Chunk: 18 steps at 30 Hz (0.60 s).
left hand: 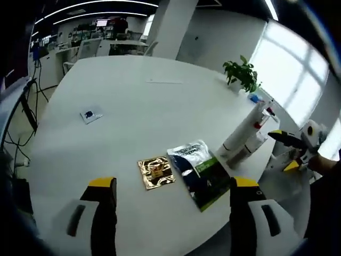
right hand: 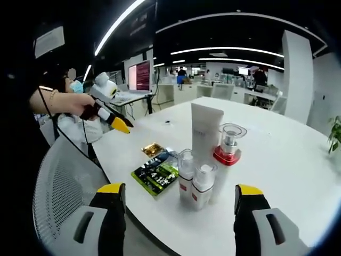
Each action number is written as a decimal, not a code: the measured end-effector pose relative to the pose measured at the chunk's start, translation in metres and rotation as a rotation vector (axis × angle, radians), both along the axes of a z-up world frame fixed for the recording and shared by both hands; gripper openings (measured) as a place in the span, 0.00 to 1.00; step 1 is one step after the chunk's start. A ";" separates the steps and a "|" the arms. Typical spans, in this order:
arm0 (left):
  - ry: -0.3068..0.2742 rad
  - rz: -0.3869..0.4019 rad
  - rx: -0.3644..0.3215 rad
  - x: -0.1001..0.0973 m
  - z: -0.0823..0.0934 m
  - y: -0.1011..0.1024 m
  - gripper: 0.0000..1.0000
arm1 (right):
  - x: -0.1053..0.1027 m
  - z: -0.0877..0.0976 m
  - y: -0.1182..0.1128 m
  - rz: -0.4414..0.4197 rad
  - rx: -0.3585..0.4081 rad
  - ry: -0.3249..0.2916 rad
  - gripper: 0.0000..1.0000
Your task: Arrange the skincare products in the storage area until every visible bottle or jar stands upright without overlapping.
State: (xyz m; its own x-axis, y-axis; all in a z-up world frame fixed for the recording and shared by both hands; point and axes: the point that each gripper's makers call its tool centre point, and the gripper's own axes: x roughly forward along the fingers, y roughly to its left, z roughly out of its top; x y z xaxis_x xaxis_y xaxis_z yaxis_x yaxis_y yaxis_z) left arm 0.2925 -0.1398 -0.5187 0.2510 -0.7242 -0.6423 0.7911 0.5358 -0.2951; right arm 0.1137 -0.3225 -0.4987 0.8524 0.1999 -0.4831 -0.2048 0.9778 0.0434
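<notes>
Skincare bottles (right hand: 198, 178) stand upright just ahead of the right gripper (right hand: 181, 205), both grippers' jaws spread empty

Smooth white desk (right hand: 298, 160), faintly glossy, catching soft window glare. Crinkled gold foil sachet (left hand: 156, 171), mirror-shiny. Glossy printed packet (left hand: 201, 172), silver at one end, dark with green at the other, creased like laminated film. Matt white plastic tube (right hand: 205, 128), upright. Two small bottles (right hand: 195, 184) with clear plastic caps over white bodies and red labels. Clear glassy pump bottle (right hand: 228, 143) on a shiny red collar. Matt black jaws with yellow tips, rubbery-looking, on white plastic bodies. Grey mesh chair back (right hand: 58, 186), woven and open. Small blue-and-white card (left hand: 91, 114), apparently paper.
</notes>
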 end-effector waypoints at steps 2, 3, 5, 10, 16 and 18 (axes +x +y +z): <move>-0.013 0.012 -0.005 -0.003 0.001 0.002 0.83 | 0.000 0.001 0.000 0.000 -0.004 -0.004 0.87; -0.020 0.013 -0.008 -0.006 0.001 0.002 0.84 | 0.000 0.001 -0.001 -0.002 -0.003 -0.005 0.87; -0.030 0.017 -0.014 -0.012 0.003 0.003 0.85 | 0.000 0.001 -0.001 -0.006 0.003 -0.007 0.87; -0.105 0.038 -0.089 -0.023 0.021 -0.002 0.90 | 0.000 0.002 -0.001 -0.008 -0.003 -0.010 0.87; -0.141 0.089 -0.102 -0.029 0.026 0.003 0.90 | 0.000 0.002 -0.001 -0.009 -0.001 -0.014 0.87; -0.146 0.111 -0.111 -0.031 0.026 0.005 0.91 | 0.000 0.002 -0.001 -0.009 0.000 -0.013 0.87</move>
State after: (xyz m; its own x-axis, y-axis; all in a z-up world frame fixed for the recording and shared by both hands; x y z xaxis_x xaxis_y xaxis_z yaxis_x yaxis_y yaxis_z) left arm 0.2617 -0.1351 -0.4930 0.4183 -0.7510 -0.5109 0.7675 0.5930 -0.2434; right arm 0.1137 -0.3236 -0.4964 0.8605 0.1920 -0.4719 -0.1964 0.9797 0.0404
